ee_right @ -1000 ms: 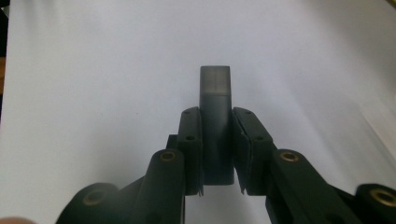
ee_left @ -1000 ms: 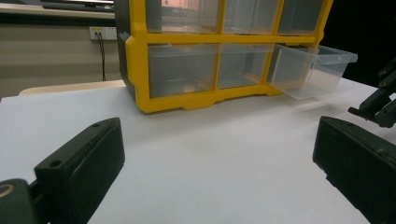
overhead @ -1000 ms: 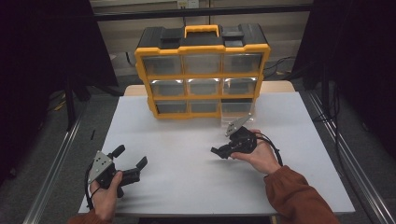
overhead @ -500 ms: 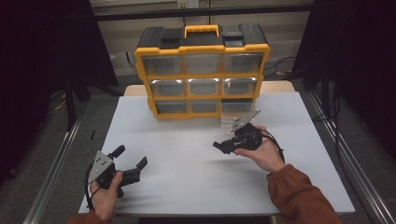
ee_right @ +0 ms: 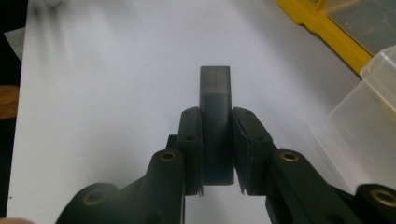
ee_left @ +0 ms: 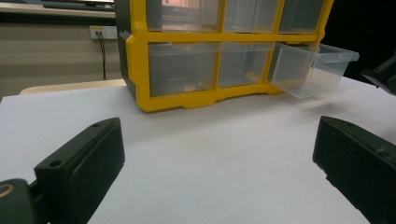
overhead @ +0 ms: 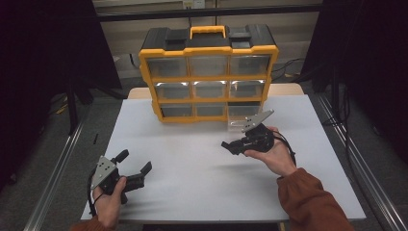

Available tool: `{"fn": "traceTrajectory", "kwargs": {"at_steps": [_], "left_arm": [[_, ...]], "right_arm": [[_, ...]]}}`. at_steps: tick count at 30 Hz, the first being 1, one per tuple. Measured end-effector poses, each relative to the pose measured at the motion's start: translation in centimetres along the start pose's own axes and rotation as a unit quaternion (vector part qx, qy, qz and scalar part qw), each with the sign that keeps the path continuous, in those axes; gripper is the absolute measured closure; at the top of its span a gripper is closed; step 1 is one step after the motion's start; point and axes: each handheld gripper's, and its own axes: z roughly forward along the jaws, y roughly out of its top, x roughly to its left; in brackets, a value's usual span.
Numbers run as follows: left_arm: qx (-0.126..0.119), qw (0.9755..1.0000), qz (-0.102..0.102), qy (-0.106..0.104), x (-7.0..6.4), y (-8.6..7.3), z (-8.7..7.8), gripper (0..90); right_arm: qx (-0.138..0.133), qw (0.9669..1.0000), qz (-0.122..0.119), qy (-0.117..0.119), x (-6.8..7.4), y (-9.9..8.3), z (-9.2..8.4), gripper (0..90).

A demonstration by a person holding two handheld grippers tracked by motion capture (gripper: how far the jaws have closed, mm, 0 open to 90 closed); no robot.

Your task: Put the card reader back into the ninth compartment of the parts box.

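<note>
Right gripper (ee_right: 217, 154) is clamped on a dark grey rectangular block (ee_right: 215, 116): pads press both long sides, and the block's far end sticks out past the fingertips. It's held above the white table (overhead: 202, 159), just in front of the pulled-out clear drawer (overhead: 239, 124) at the bottom right of the yellow organizer (overhead: 209, 72). The high view hides the block behind the jaws. Left gripper (overhead: 132, 166) rests near the table's front-left corner, jaws wide apart with nothing between. Its view shows the drawer (ee_left: 313, 67) sticking out.

Jaws clamp a grey block (ee_right: 215, 126) above the white table (ee_right: 116, 93).
</note>
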Motion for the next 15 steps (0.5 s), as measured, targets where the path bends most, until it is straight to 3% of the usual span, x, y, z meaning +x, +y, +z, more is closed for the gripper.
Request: {"fn": "traceTrajectory", "kwargs": {"at_steps": [15], "left_arm": [[0.002,1.0,0.004,0.003,0.0,0.0,0.0,2.1]], "right_arm": [[-0.037,0.9992,-0.001,-0.017,-0.2,1.1,-2.4,73.7]]}}
